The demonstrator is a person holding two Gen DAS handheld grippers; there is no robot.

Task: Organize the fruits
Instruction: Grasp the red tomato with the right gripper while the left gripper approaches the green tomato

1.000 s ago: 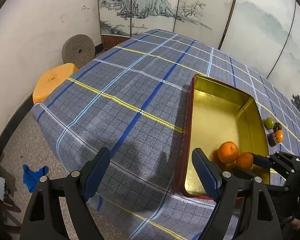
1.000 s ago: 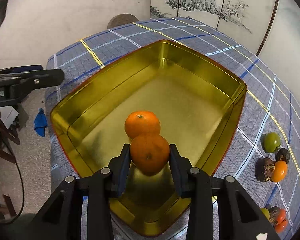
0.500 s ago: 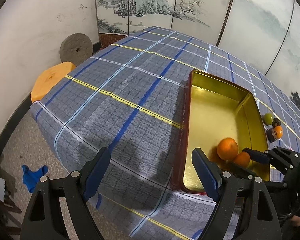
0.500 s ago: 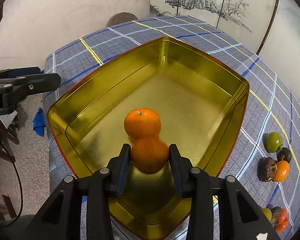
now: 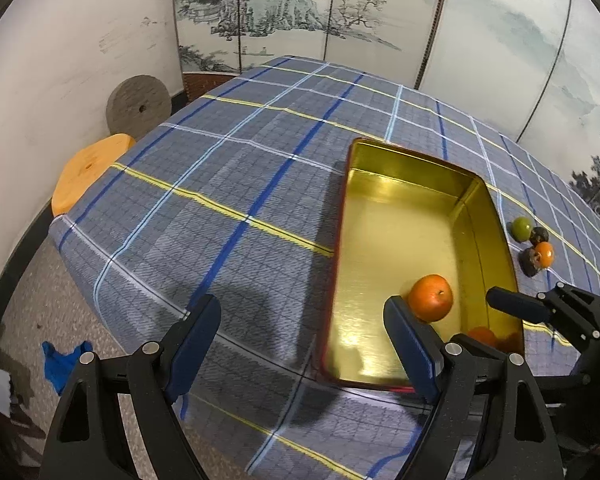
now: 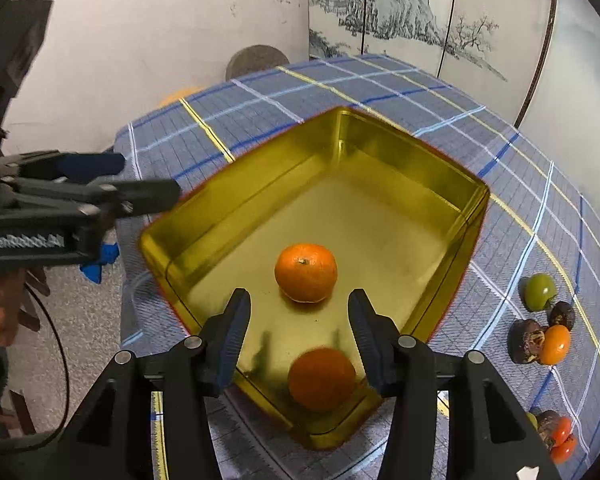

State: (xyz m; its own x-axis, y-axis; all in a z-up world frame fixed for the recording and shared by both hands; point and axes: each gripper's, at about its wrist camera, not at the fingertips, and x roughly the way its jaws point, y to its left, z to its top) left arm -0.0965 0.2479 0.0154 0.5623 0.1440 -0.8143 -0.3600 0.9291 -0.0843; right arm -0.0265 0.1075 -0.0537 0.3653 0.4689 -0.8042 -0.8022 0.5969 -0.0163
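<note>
A gold tin stands on the blue plaid tablecloth. One orange rests on the tin's floor. A second orange lies in the near corner, below and clear of my right gripper, whose jaws are opening with nothing pressed between them. In the left wrist view the first orange shows, and the second orange is half hidden. My left gripper hangs open and empty over the cloth, left of the tin.
Loose fruit lies on the cloth right of the tin: a green fruit, dark fruits with an orange persimmon, and more at the corner. Off the table's left edge are an orange stool, a stone wheel and a blue rag.
My right jaws have spread and let go of the orange, which now lies in the tin's near corner. The right gripper has lifted slightly. The left gripper stays open, hardly moved.
</note>
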